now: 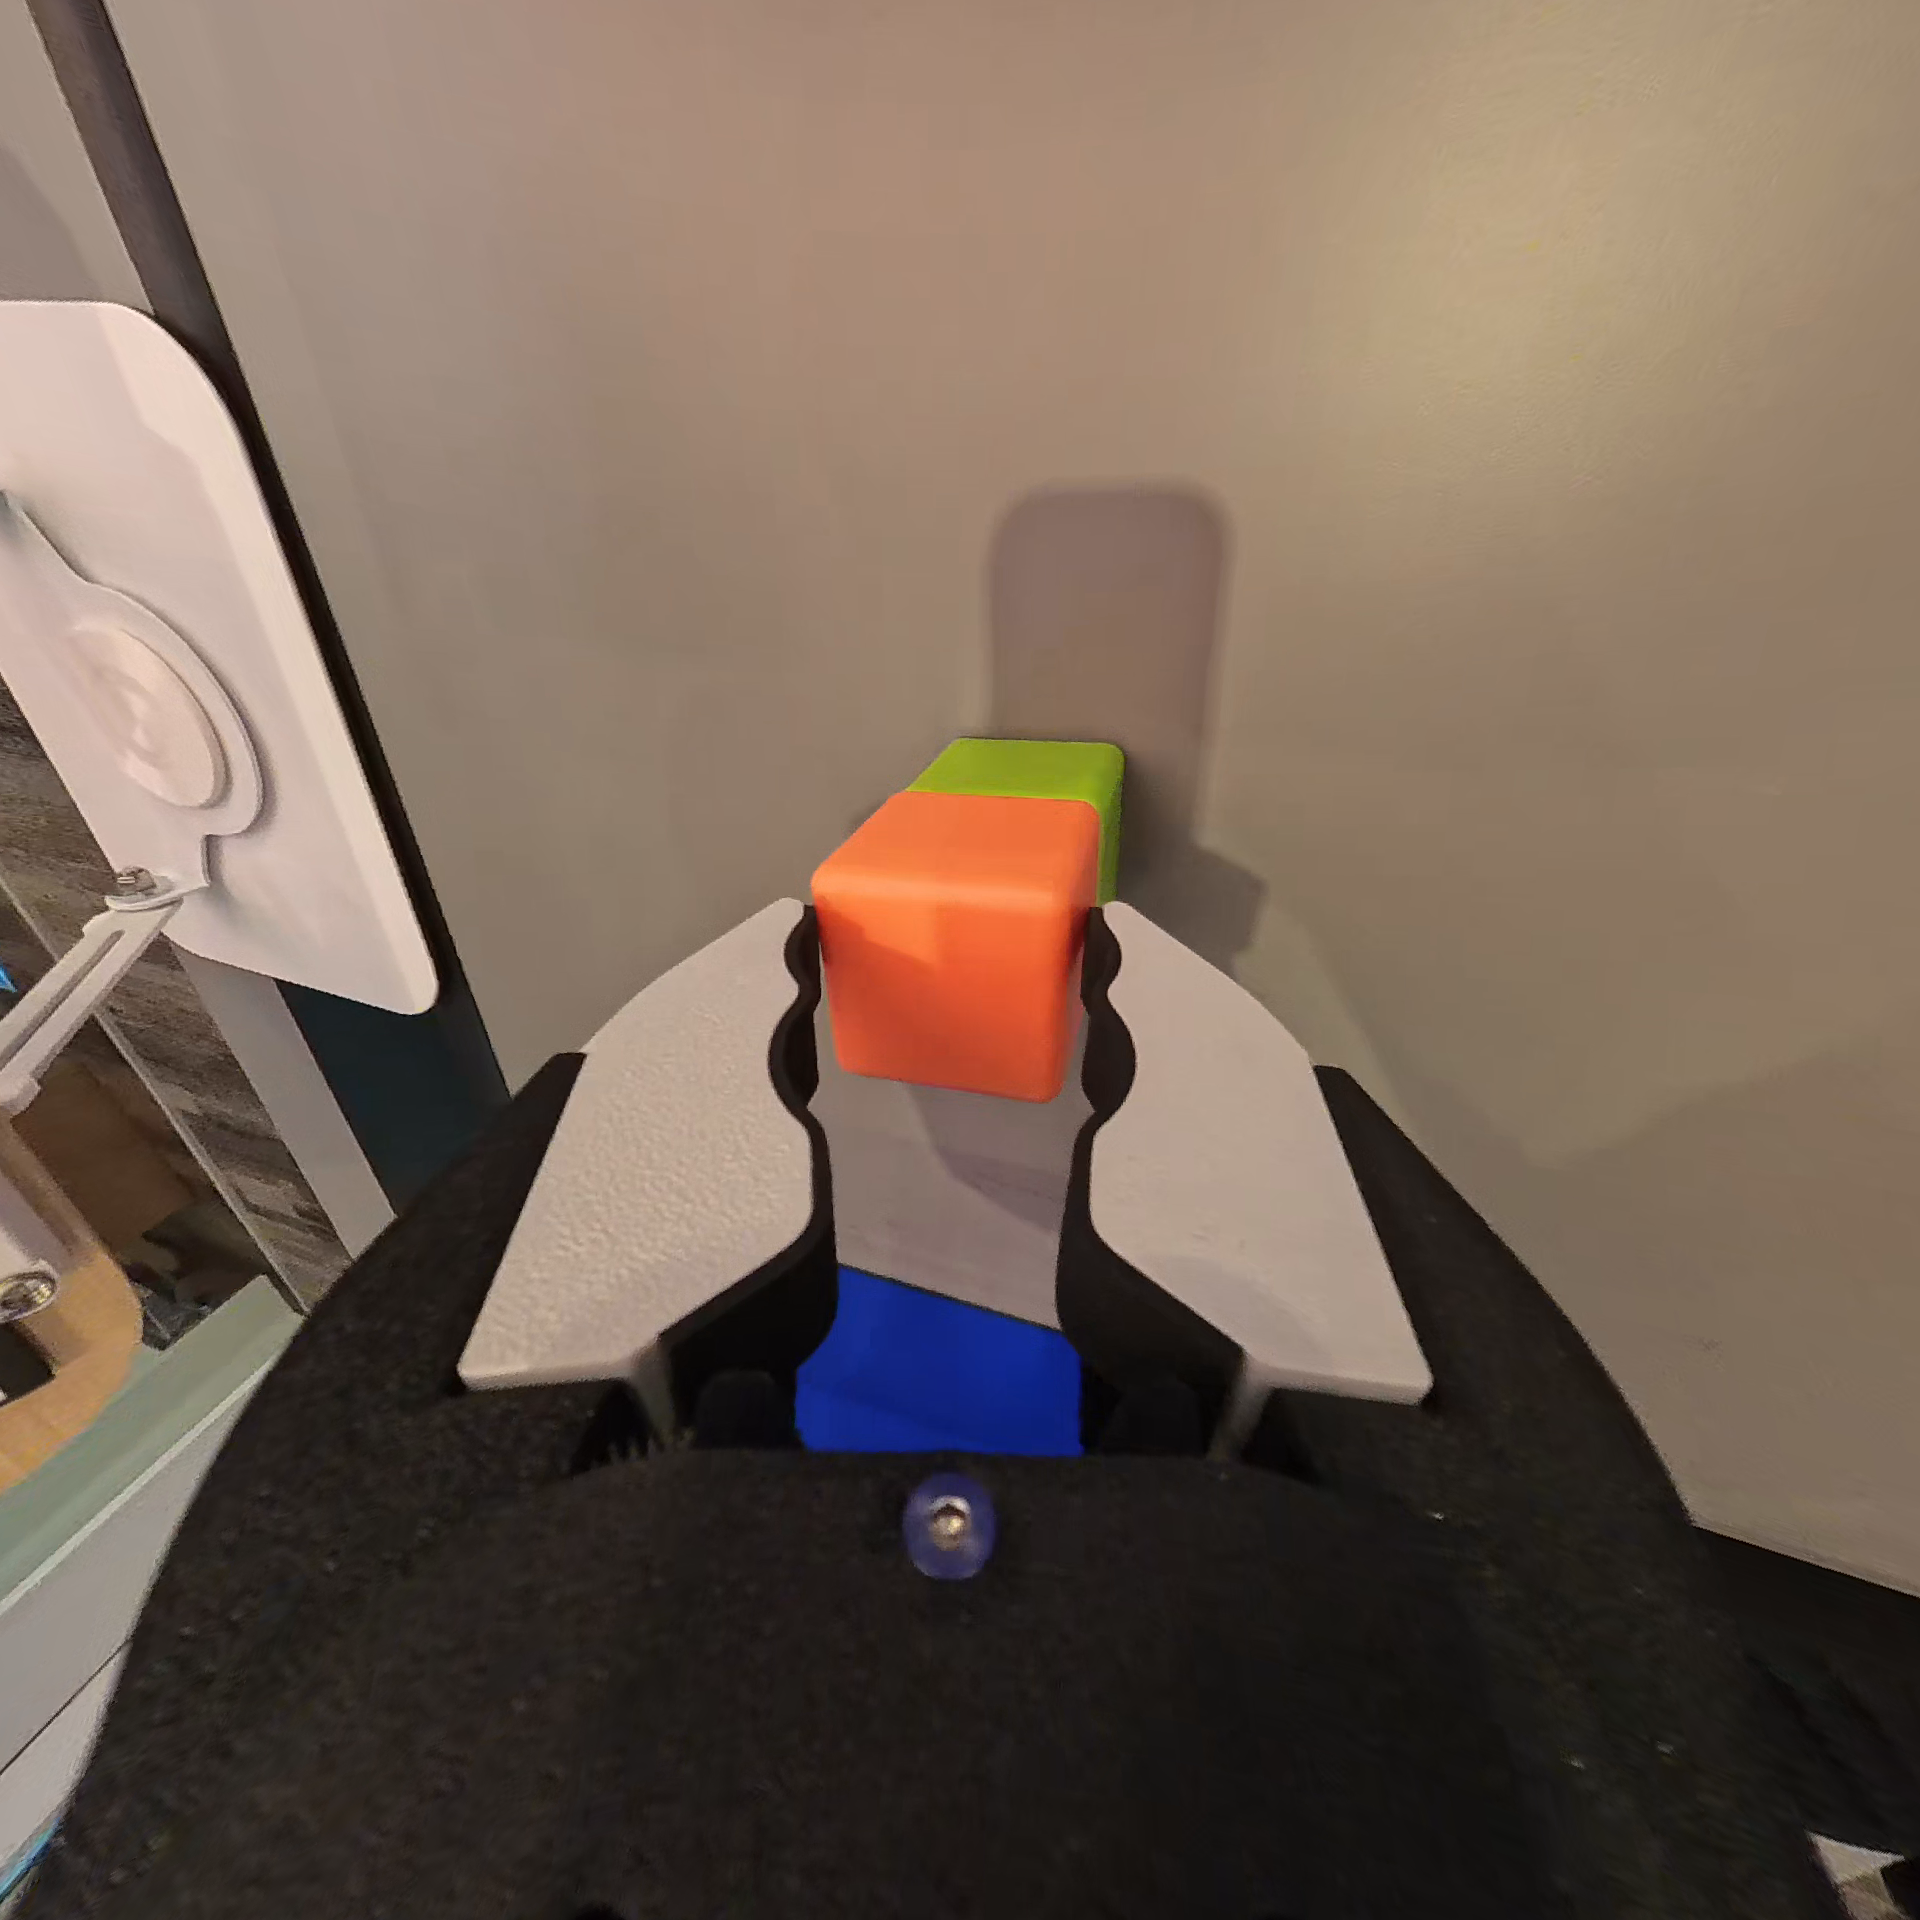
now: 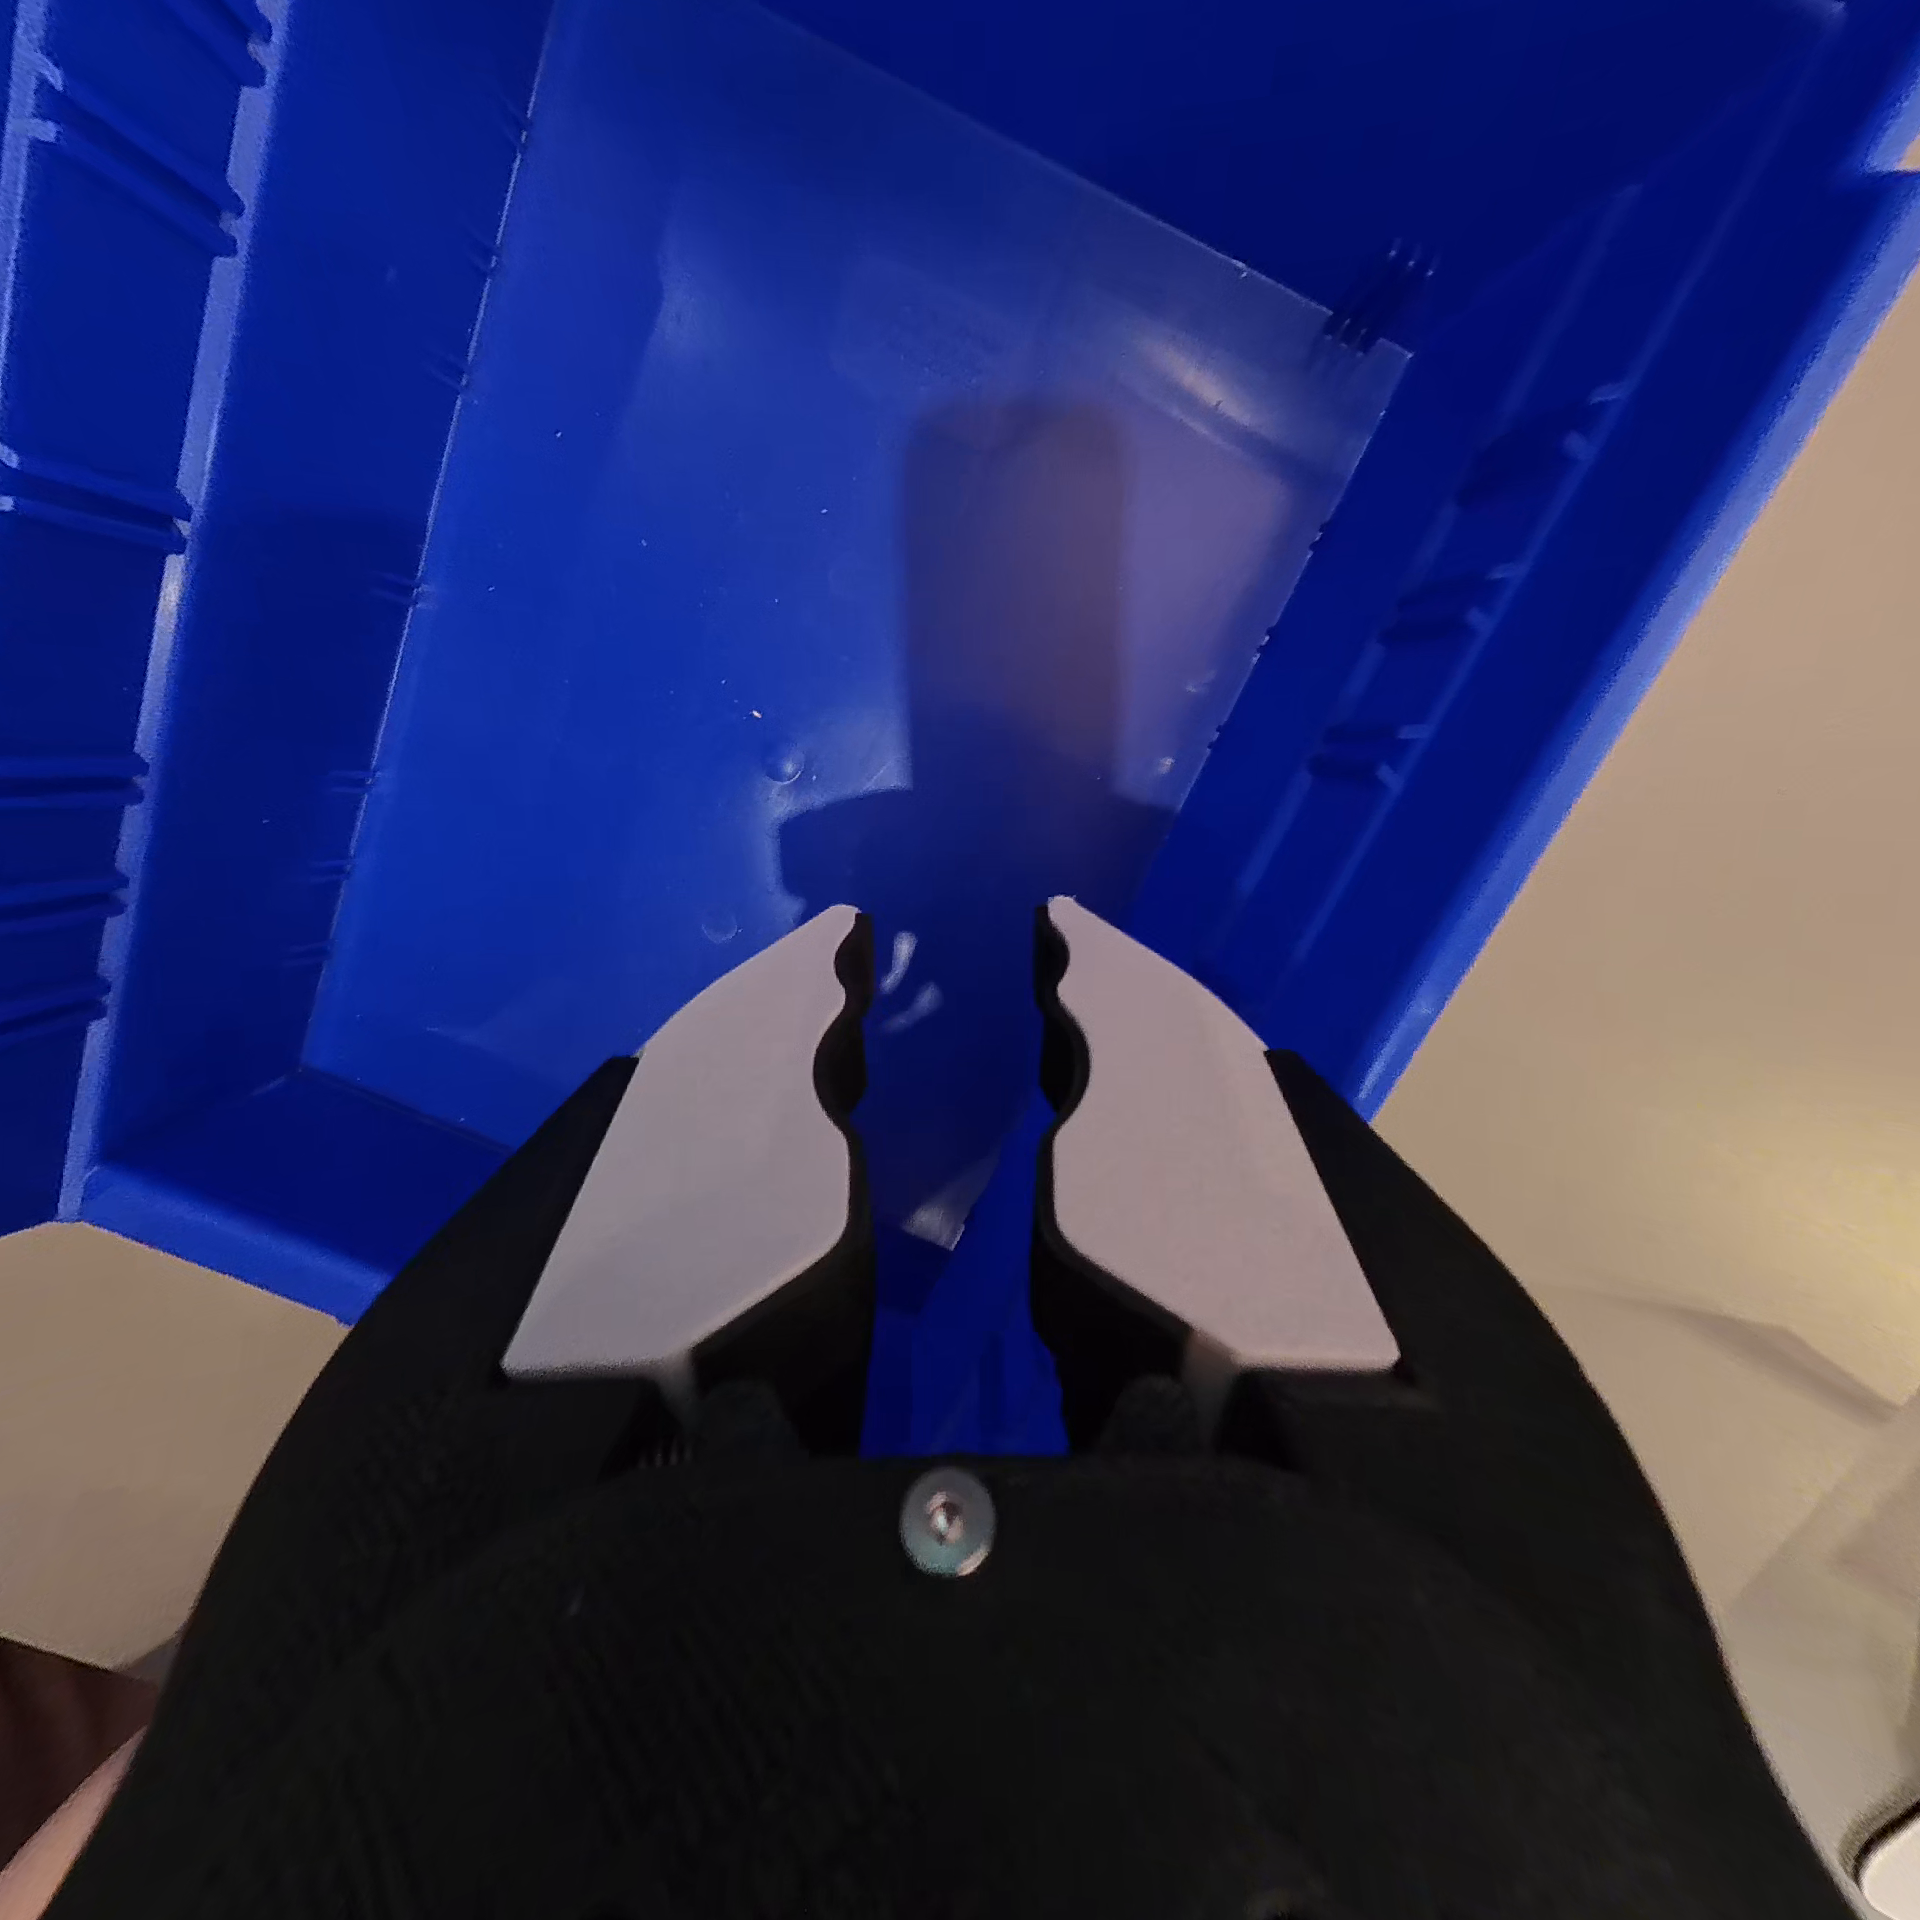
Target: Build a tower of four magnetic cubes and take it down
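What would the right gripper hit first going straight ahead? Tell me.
Most likely the bare floor of the blue bin: the right gripper is open and empty, pointing into it, with nothing between. Depth is unclear.

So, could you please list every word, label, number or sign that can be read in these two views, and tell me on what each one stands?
There is no readable text in either view.
orange cube, green cube: plain faces, no marking.
blue bin: only moulded ribs, no lettering visible.
white plate at the left edge: a raised round shape, too blurred to tell if it carries any writing.
left hand-held gripper and right hand-held gripper: no label visible.
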`<state>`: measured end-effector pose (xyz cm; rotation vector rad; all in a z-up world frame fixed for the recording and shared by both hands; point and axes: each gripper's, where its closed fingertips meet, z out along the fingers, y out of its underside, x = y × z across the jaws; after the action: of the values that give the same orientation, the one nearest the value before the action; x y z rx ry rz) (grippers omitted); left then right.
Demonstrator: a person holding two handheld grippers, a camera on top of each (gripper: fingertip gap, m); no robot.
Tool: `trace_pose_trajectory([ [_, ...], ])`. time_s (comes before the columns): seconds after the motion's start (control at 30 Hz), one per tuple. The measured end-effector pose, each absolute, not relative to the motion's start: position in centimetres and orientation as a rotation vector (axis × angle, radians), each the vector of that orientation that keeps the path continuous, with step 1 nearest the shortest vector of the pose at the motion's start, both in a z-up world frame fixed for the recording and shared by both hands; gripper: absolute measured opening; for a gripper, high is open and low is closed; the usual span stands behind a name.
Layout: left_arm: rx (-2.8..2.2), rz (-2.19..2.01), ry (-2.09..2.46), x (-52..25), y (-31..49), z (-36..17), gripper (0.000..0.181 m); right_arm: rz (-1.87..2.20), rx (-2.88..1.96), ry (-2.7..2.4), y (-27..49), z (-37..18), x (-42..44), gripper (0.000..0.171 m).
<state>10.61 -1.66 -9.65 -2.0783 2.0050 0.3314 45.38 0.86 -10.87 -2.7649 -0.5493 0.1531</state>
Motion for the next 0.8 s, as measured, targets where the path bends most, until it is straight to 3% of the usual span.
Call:
trace_pose_trajectory([
  [0.13, -2.061, 0.269, 1.900, 10.7, -1.0, -7.6, 0.053, 0.164, -2.770, -0.549, 0.8, -11.1, 45.3, 0.032],
  [0.23, -1.994, 0.216, 1.769, 9.2, -0.3, -2.9, 0.054, 0.166, -2.768, -0.549, 0.8, -11.1, 45.3, 0.032],
  [0.43, -2.077, 0.206, 1.421, -2.0, 2.2, 5.0, 0.050, 0.160, -2.774, -0.551, 0.7, -11.1, 45.3, 0.032],
  [0.53, -2.148, 0.210, 1.378, -7.9, 3.4, 3.9, 0.053, 0.145, -2.782, -0.556, 0.7, -11.2, 45.4, 0.032],
  [0.8, -2.169, 0.151, 1.703, -13.3, 3.7, -7.3, 0.052, 0.144, -2.787, -0.547, 0.6, -11.3, 45.4, 0.032],
])
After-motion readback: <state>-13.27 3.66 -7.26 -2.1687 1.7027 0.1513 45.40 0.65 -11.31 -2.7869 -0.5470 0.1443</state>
